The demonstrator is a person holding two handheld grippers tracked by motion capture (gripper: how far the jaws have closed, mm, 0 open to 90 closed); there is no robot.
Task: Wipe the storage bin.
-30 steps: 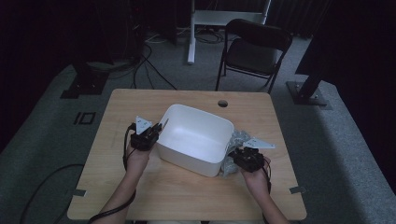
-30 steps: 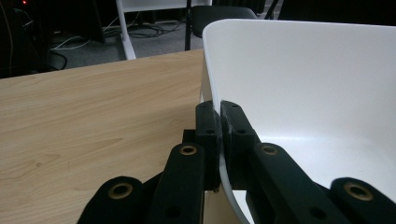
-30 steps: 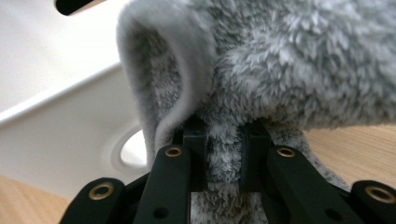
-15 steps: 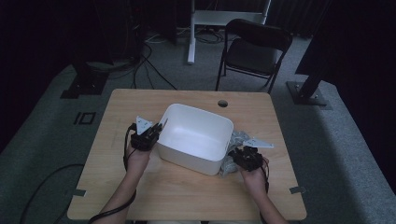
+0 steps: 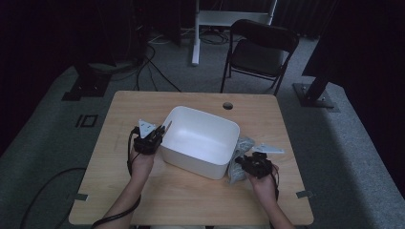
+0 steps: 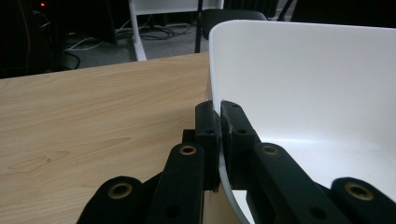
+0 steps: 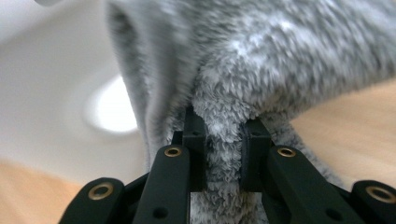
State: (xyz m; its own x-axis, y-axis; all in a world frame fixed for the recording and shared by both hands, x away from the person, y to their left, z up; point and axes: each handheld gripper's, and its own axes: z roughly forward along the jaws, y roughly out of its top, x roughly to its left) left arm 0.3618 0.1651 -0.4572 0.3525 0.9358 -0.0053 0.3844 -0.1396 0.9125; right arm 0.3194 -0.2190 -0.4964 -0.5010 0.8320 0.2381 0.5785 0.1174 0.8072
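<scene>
A white plastic tub (image 5: 200, 140) sits on the middle of the wooden table (image 5: 143, 191). My left gripper (image 5: 157, 136) is shut on the tub's left rim (image 6: 215, 70); one jaw is outside the wall and one inside. A grey fluffy cloth (image 5: 237, 160) lies bunched against the tub's right side. My right gripper (image 5: 243, 164) is shut on a fold of that grey cloth (image 7: 224, 140), close to the tub's outer wall (image 7: 60, 93).
A round cable hole (image 5: 228, 105) is in the table near its far edge. A black folding chair (image 5: 260, 52) and a white stand (image 5: 200, 28) are on the floor behind the table. Cables (image 5: 153, 57) trail across the carpet at the back left.
My right gripper has moved slightly left and closer to the tub with the cloth. The left gripper and the tub stay as they were.
</scene>
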